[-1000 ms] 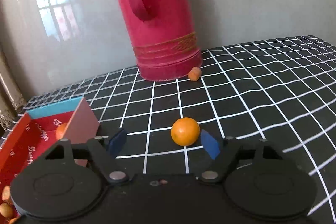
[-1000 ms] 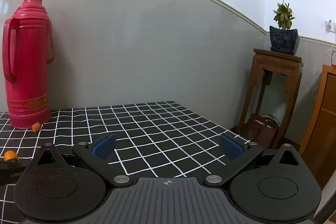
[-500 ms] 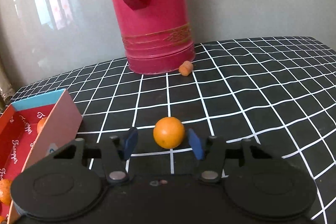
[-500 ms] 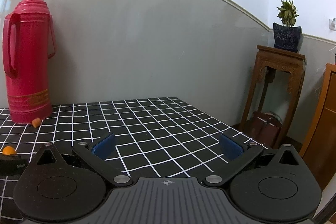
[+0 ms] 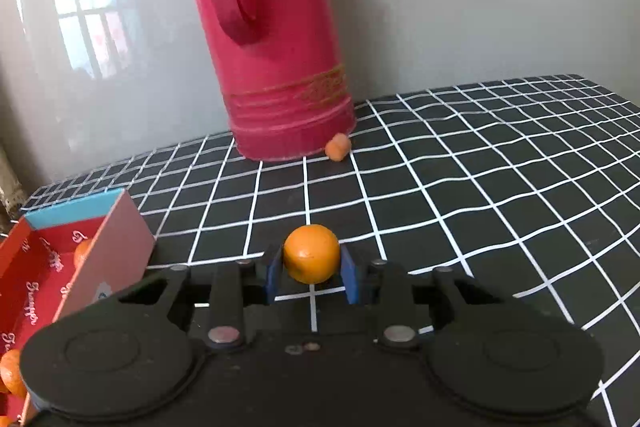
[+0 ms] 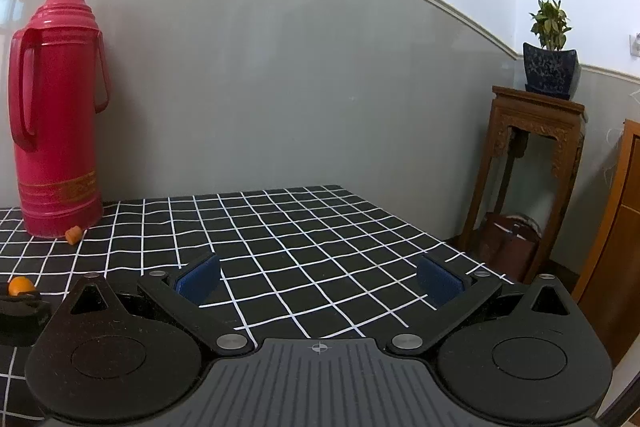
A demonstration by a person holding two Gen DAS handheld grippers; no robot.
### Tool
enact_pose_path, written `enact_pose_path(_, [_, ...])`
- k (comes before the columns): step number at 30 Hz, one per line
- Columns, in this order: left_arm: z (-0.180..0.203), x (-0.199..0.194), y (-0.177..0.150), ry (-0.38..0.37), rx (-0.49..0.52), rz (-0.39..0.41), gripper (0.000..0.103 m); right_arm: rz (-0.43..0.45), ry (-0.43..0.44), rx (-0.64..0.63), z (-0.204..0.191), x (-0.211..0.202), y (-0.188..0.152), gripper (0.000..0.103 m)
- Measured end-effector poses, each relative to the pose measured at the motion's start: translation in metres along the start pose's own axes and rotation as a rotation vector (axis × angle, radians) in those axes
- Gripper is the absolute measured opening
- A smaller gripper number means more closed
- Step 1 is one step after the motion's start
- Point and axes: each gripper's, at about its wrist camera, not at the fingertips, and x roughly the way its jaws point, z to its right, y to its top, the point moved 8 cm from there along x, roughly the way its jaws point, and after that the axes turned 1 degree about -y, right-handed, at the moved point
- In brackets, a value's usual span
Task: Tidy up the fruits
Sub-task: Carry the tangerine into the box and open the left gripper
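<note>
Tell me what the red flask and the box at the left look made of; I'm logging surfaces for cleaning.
The red flask looks like painted metal or hard plastic: glossy highlights, moulded ribs and a gold band near the base; which one, I can't tell. The box looks like printed cardboard: thin flat walls, sharp folded edges, matte pink outside, red lettered lining.

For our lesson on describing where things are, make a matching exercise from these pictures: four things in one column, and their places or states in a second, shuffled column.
Things:
1. round orange fruit
2. small orange stopper-shaped piece
3. tall red metal thermos
4. right claw

Places or states:
A. open, nothing between its pads
B. upright against the grey wall
C. pinched between the left claw's blue pads
D. on the checked cloth at the thermos's base

Pairs: 1-C, 2-D, 3-B, 4-A
</note>
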Motion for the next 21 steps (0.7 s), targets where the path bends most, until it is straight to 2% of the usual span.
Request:
enact_pose_path(5, [-0.004,-0.007,0.001,0.023,0.008,0.016,0.021,-0.002,0.011,-0.008,-0.005,-0.001,0.0,0.103])
enact_pose_path(21, [-0.05,-0.026,0.0,0.108,-0.066,0.034,0.021,0.014,0.045,-0.031,-0.027,-0.01,0.003,0.103])
